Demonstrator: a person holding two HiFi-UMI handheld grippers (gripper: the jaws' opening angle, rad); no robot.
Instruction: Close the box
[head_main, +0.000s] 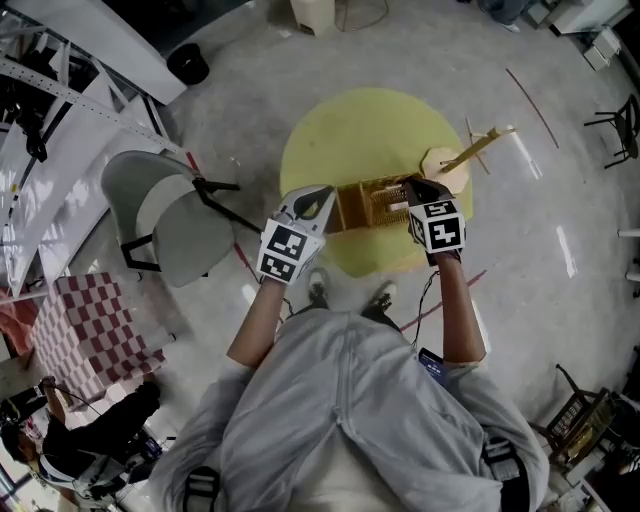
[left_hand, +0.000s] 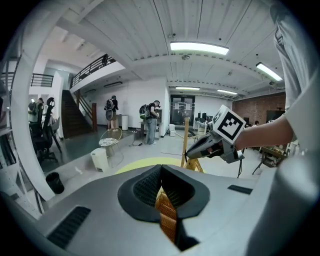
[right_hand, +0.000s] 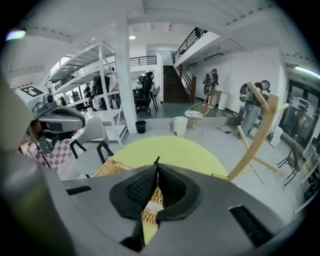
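One box (head_main: 375, 206) between two claws (head_main: 324, 202) (head_main: 413, 189)

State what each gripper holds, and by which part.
Left gripper pinches the wicker box by its end wall; right gripper is shut, whether on anything cannot be told.

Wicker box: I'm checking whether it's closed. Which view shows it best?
Head view: most of the wicker box shows from above on the yellow table. The left gripper view shows only a strip of weave between its jaws; the right gripper view, one corner.
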